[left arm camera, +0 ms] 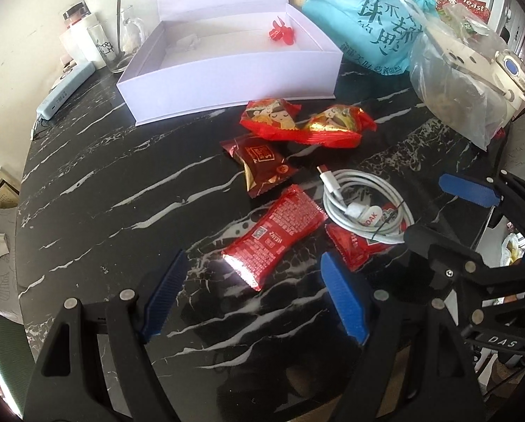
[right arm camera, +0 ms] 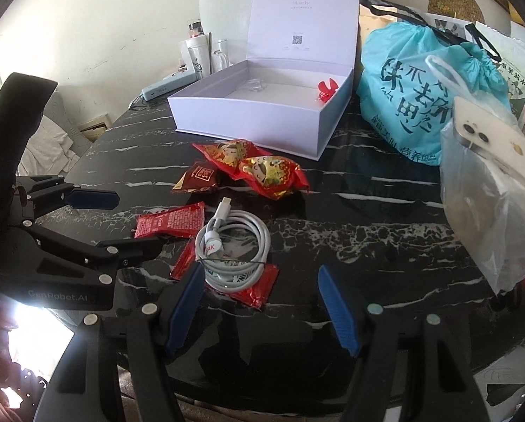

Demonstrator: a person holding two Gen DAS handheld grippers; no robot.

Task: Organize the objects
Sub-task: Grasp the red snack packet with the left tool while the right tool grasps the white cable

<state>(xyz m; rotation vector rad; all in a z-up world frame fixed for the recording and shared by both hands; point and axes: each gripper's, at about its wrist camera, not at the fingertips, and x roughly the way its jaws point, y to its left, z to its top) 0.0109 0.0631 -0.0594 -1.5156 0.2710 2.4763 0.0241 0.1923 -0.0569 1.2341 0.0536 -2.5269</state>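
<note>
An open white box (left arm camera: 227,81) (right arm camera: 262,119) sits at the back of the black marble table (left arm camera: 104,183); a small red item (left arm camera: 280,31) (right arm camera: 325,89) lies inside. In front lie two bright red snack packs (left arm camera: 304,119) (right arm camera: 255,165), a dark red pack (left arm camera: 262,165) (right arm camera: 199,177), a red sachet (left arm camera: 273,235) (right arm camera: 171,223), and a coiled white cable (left arm camera: 364,207) (right arm camera: 234,249) on another red sachet (left arm camera: 357,249) (right arm camera: 255,288). My left gripper (left arm camera: 255,295) is open just before the sachet. My right gripper (right arm camera: 262,306) is open, the cable near its left finger.
A blue plastic bag (left arm camera: 368,17) (right arm camera: 420,98) and a clear bag holding a white phone (left arm camera: 466,81) (right arm camera: 494,190) stand at the right. Glass jars and cups (left arm camera: 97,42) (right arm camera: 206,52) and a pale blue device (left arm camera: 65,88) (right arm camera: 164,86) sit back left.
</note>
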